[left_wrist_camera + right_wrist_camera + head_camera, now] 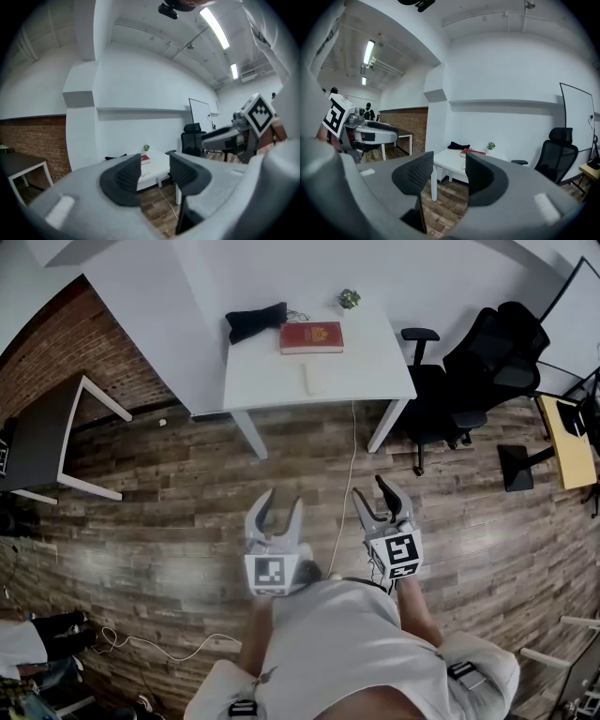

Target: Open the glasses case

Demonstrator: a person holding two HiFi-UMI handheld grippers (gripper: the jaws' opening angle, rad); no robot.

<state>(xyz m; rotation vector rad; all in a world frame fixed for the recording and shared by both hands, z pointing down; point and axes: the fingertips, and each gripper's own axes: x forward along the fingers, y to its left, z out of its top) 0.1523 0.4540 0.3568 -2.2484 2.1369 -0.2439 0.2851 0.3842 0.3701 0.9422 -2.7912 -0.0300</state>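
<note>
A dark, soft-looking glasses case [255,321] lies at the far left of the white table [272,381], beside a red book [311,337]. It also shows small and far off as the case [115,157] in the left gripper view and the case [458,146] in the right gripper view. Both grippers hover side by side over the wooden floor, well short of the table. My left gripper [281,507] [154,176] is open and empty. My right gripper [373,495] [450,176] is open too, with nothing between its jaws.
A small plant [349,299] and a thin white object [307,379] also sit on the table. Black office chairs [487,362] stand to its right, a dark table [37,442] to the left. A cable [349,465] runs across the floor toward me.
</note>
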